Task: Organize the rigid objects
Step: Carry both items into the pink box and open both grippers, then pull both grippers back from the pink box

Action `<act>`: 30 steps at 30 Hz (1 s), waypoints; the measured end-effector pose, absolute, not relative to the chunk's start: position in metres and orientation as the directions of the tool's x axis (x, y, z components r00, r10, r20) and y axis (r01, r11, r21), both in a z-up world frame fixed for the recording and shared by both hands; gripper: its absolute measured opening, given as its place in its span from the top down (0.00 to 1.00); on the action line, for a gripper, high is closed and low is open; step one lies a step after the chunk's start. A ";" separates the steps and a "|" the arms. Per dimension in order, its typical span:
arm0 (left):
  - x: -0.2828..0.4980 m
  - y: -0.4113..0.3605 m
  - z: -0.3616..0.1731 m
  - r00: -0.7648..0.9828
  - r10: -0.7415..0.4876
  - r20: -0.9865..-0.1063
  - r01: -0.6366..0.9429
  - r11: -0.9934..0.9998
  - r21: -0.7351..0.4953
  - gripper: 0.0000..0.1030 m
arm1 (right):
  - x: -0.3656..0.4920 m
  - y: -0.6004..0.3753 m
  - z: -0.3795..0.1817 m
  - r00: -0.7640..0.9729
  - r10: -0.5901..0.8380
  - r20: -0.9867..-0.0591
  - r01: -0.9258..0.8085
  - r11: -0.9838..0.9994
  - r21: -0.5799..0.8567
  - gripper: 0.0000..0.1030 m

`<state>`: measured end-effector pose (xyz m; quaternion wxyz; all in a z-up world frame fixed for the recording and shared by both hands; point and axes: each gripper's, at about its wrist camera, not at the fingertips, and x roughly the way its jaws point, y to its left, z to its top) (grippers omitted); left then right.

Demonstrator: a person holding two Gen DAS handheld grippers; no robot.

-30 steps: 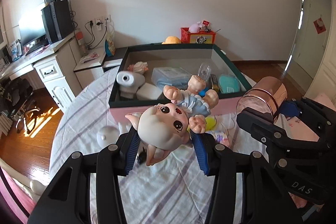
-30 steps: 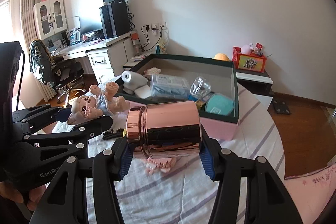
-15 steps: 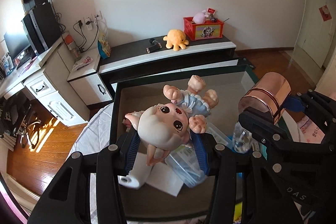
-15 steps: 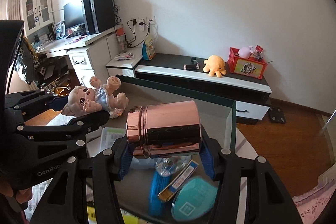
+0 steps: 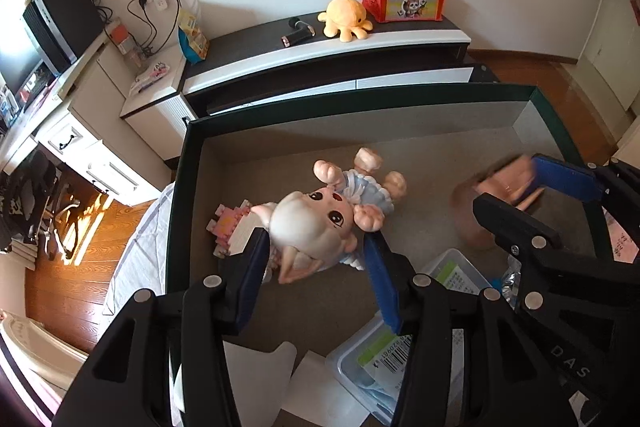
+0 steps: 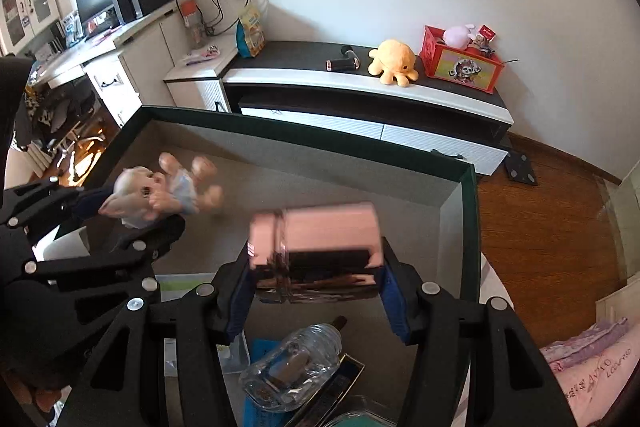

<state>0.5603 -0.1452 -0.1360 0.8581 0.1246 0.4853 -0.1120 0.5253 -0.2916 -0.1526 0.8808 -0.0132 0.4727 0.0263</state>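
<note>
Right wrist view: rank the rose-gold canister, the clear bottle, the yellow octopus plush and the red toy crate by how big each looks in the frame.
1. Rose-gold canister, largest, though nearest the lens.
2. Clear bottle, also close.
3 and 4. Red toy crate and yellow octopus plush: the crate looks slightly larger; both are far off, so true sizes stay unsure.

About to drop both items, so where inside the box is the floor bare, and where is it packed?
Bare floor runs along the box's far wall, between the doll and the copper canister. The near end is crowded: clear plastic case, glass bottle, white cards. A pink block toy fills the left side.
</note>
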 end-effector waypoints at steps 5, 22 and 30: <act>0.529 -0.131 -0.109 0.581 -0.100 -0.808 0.295 0.951 0.094 0.29 | 0.505 -0.299 -0.134 0.594 0.067 -0.801 -0.038 0.998 0.055 0.36; 0.278 -0.070 -0.010 0.899 -0.084 -0.429 0.138 0.986 0.096 0.00 | 0.266 -0.255 -0.029 0.885 -0.002 -0.466 -0.004 1.000 -0.011 0.16; 0.183 -0.046 -0.002 0.943 -0.054 -0.328 0.085 0.993 0.082 0.00 | 0.167 -0.229 -0.015 0.930 -0.045 -0.364 0.036 0.999 -0.033 0.13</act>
